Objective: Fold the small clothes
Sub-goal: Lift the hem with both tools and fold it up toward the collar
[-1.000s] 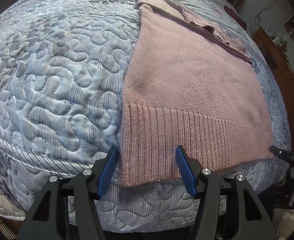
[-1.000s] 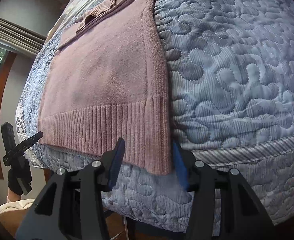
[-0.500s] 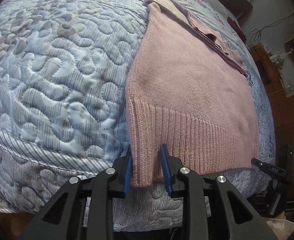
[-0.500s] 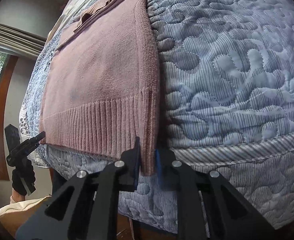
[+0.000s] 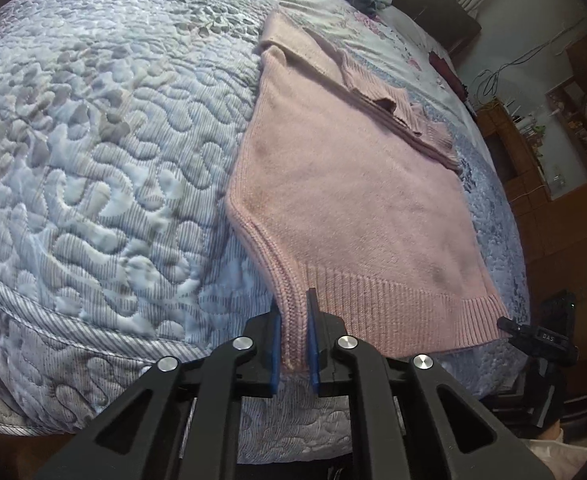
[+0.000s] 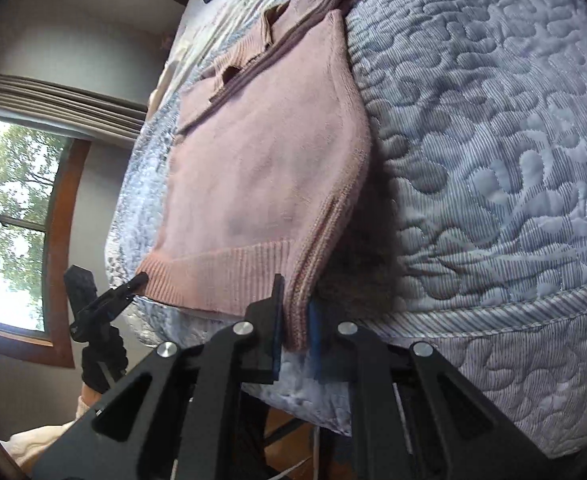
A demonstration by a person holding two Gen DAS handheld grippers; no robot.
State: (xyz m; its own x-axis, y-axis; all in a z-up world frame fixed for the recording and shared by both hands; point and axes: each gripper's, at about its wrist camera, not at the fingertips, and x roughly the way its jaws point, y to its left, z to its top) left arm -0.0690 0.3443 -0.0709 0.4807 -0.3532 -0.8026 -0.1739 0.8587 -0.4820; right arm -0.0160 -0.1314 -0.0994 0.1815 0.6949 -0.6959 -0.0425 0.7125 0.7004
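On the quilted bed (image 5: 105,184), seen from the left wrist, a pink sweater (image 5: 345,208) lies flat with its sleeves folded across the top. The left gripper (image 5: 294,344) is clamped on the ribbed hem corner, which is lifted off the quilt; a second ago its fingers stood apart around that corner.

From the right wrist, the right gripper (image 6: 296,332) pinches the opposite hem corner of the sweater (image 6: 269,160), also raised, having closed since then. No containers show.
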